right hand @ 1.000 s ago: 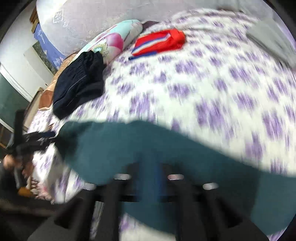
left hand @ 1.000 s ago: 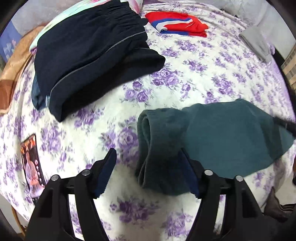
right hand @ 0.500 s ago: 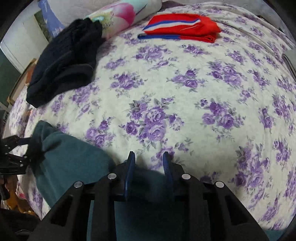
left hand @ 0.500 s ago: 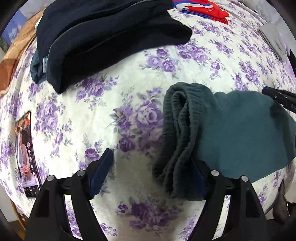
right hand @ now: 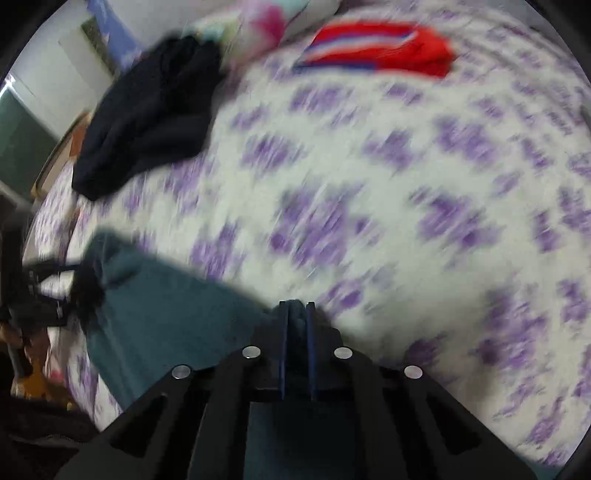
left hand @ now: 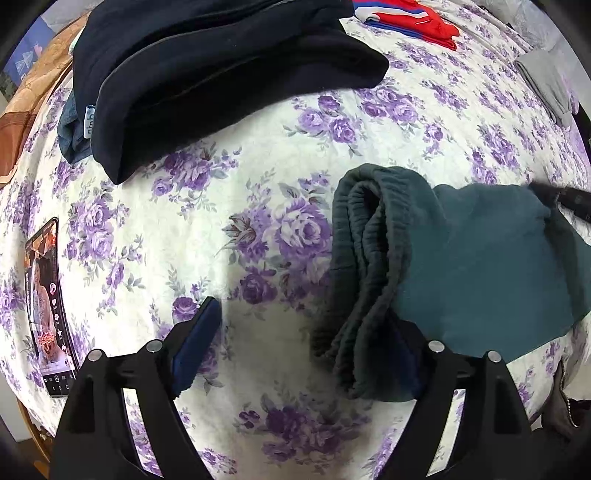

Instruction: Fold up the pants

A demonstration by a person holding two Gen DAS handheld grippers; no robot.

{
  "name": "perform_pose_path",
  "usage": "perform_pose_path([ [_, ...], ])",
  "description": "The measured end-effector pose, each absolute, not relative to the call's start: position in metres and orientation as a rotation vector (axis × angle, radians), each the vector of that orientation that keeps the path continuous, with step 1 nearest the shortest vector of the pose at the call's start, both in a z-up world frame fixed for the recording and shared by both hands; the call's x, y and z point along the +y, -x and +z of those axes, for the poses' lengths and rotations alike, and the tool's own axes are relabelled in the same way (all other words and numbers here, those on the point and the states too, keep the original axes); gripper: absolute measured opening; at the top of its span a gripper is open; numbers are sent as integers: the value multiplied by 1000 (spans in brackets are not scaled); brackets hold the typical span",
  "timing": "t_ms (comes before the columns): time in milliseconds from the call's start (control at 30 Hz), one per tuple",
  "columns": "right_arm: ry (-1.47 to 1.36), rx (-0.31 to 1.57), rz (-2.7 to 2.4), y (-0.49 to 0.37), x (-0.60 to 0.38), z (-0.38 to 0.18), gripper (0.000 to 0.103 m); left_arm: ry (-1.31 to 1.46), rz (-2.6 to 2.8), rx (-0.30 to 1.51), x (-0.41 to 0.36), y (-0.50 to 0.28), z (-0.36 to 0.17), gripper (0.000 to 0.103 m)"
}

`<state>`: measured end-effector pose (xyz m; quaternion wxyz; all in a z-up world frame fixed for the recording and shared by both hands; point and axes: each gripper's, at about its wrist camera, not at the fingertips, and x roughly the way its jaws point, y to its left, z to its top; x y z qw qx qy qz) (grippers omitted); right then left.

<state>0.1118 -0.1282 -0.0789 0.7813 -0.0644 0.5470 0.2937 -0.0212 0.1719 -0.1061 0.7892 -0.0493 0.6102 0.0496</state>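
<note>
Right, my left gripper (left hand: 303, 339) hangs low over the bed (left hand: 258, 192) w/ its fingers (left hand: 195, 343) spread wide apart — nothing clamped between them. The teal pants (left hand: 480, 266) lie folded on the floral sheet, bunched elastic waistband (left hand: 369, 258) facing my left side. The right finger of that gripper is tucked behind the waistband edge, mostly hidden by the cloth; the left finger is over bare sheet, well apart from the fabric.

My right gripper (right hand: 295, 314) has its fingers drawn close together, pinching a strip of teal cloth between the blue pads. That view is badly motion-blurred, so I can't make out much detail, but the pants (right hand: 166, 306) spread out to the left of and beneath the gripper, reaching toward the bed's near edge. In the left view, the tip of the right gripper (left hand: 569, 199) shows at the pants' far right corner.

Other stuff on the bed: a pile of dark navy clothes (left hand: 207, 74) at the back left, a folded red garment w/ blue-white stripes (left hand: 413, 18) at the back, a grey folded item (left hand: 546, 81) at the right edge, and a phone (left hand: 48, 306) w/ its screen lit, lying at the left edge.
</note>
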Motion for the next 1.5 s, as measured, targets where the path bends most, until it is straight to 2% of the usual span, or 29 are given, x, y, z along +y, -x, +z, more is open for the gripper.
perform_pose_path([
  [100, -48, 1145, 588, -131, -151, -68, 6, 106, 114, 1308, 173, 23, -107, 82],
  [233, 75, 1172, 537, -136, -133, -94, 8, 101, 127, 1317, 173, 22, -107, 83],
  [333, -70, 1167, 473, -143, -155, -95, 24, 130, 129, 1314, 174, 22, -99, 83],
  [367, -119, 1150, 453, -143, -168, -90, 36, 139, 126, 1306, 175, 22, -94, 82],
  [400, -156, 1133, 431, -142, -181, -84, 37, 144, 125, 1295, 175, 24, -88, 81],
  [467, -216, 1115, 418, -135, -209, -71, 37, 151, 117, 1248, 175, 26, -72, 81],
  [600, -165, 1118, 458, -107, -221, -64, 37, 181, 145, 1171, 176, 12, -54, 81],
  [767, -143, 1174, 428, -83, -235, -89, 36, 179, 302, 1233, 185, -15, -87, 83],
  [833, -217, 1152, 354, -81, -275, -94, 36, 167, 333, 1228, 187, -18, -95, 88],
  [900, -242, 1113, 209, -79, -319, -90, 42, 139, 343, 1227, 183, -20, -92, 88],
  [967, -344, 1027, 71, -66, -380, -74, 43, 71, 361, 1213, 176, -20, -82, 87],
  [1067, -438, 929, -79, -30, -459, -47, 53, -17, 380, 1150, 163, -16, -59, 86],
  [1233, -556, 932, -348, 40, -555, -41, 56, -39, 257, 1069, 132, -3, -24, 86],
  [1333, -684, 931, -420, 66, -581, -56, 56, -12, 134, 1093, 102, -6, -25, 86],
  [1500, -812, 930, -408, 62, -586, -93, 57, 35, 57, 1245, 77, -14, -69, 87],
])
